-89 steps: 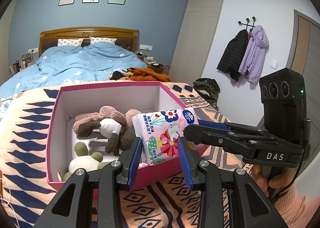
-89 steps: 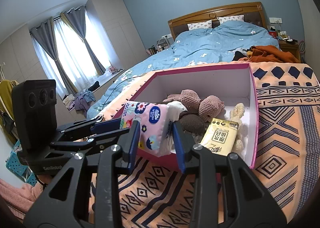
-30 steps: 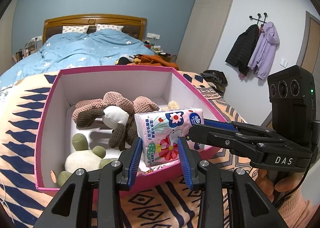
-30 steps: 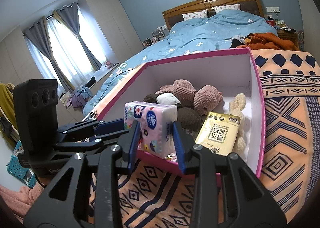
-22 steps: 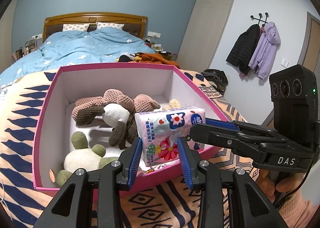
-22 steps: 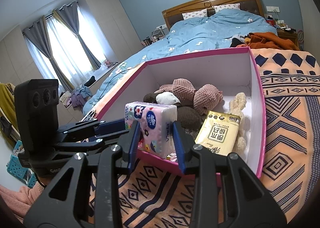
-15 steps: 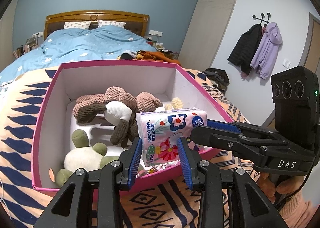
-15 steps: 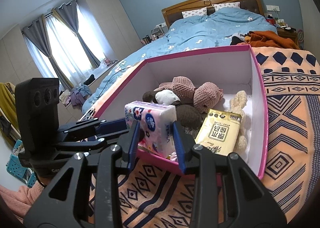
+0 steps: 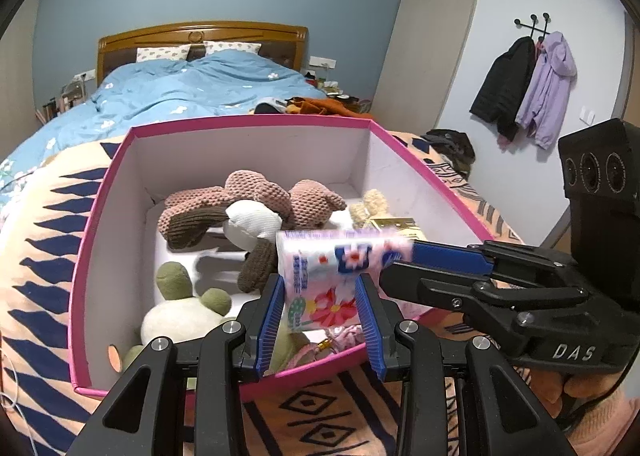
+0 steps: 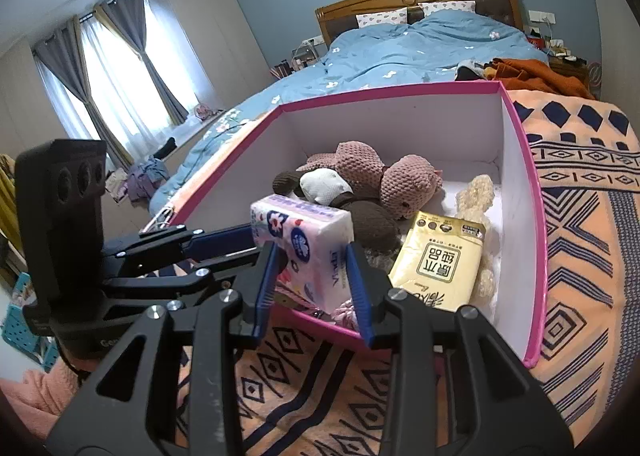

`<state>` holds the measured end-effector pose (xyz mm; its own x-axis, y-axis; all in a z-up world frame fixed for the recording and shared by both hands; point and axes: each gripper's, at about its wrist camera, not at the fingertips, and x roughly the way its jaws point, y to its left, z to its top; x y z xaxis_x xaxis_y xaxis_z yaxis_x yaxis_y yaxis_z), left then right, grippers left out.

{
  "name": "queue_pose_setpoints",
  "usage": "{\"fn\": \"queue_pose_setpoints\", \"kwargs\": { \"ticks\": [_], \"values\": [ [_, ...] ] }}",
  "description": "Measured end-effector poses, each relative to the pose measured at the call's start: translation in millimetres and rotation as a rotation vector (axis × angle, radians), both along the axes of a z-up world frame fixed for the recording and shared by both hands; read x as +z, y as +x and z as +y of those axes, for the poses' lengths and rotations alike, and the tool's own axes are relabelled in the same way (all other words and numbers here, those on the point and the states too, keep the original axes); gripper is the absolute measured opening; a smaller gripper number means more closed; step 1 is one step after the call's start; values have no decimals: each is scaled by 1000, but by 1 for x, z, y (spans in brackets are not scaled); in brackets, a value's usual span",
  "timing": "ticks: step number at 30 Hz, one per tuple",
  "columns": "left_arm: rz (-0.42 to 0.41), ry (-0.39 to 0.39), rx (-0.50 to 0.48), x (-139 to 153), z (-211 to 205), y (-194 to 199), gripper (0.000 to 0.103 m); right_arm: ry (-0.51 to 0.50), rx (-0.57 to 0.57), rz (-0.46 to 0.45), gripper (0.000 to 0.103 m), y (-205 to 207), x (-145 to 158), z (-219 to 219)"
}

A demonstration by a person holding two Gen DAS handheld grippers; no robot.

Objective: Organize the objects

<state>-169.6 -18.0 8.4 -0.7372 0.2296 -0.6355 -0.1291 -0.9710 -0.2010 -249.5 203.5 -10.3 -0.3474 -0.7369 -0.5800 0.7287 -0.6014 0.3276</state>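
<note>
Just above the near wall of the pink box (image 9: 100,224), one floral tissue pack (image 9: 324,288) is held by two grippers at once. The left gripper (image 9: 320,320) is seen with its jaws opening, the blurred pack between its blue pads; the right gripper (image 10: 312,288) is clamped on the pack's other end. Inside the box, three soft toys can be counted: a brown knitted plush (image 9: 256,196), a white-and-green plush (image 9: 180,316) and a cream one (image 10: 476,192). One yellow tissue pack (image 10: 440,260) lies beside them. The box is set on a patterned blanket (image 10: 580,184).
</note>
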Motion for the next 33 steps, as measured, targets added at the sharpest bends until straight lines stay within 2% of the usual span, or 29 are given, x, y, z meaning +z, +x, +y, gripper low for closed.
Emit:
{"fn": "queue_pose_setpoints", "kwargs": {
  "ticks": [3,7,9,14,15,17,19,20,21,24,26,33],
  "values": [
    [6,-14,18,-1,-2,2,46,34,-17,28,38,1,-2,-4],
    [25,-29,46,0,-7,8,63,29,-25,33,39,3,-1,-2],
    [47,-39,53,1,-7,15,69,24,-39,44,47,5,0,1],
    [116,-64,67,9,-5,39,88,1,-44,90,51,20,7,13],
    [130,-67,67,10,-4,45,90,-4,-49,111,56,26,10,17],
    [163,-79,82,13,-3,59,101,-10,-60,156,64,39,13,24],
    [191,-90,102,14,-4,70,103,-16,-65,192,69,50,15,29],
    [200,-91,117,13,-3,77,103,-18,-68,214,76,58,15,34],
    [204,-87,125,12,-4,82,103,-15,-74,228,86,62,14,35],
    [191,-91,151,5,-2,93,103,2,-103,287,101,83,7,40],
    [177,-99,169,-1,0,98,103,27,-114,299,103,93,-1,40],
    [122,-128,194,-15,3,111,103,70,-140,243,103,98,-26,39]
  ]
}}
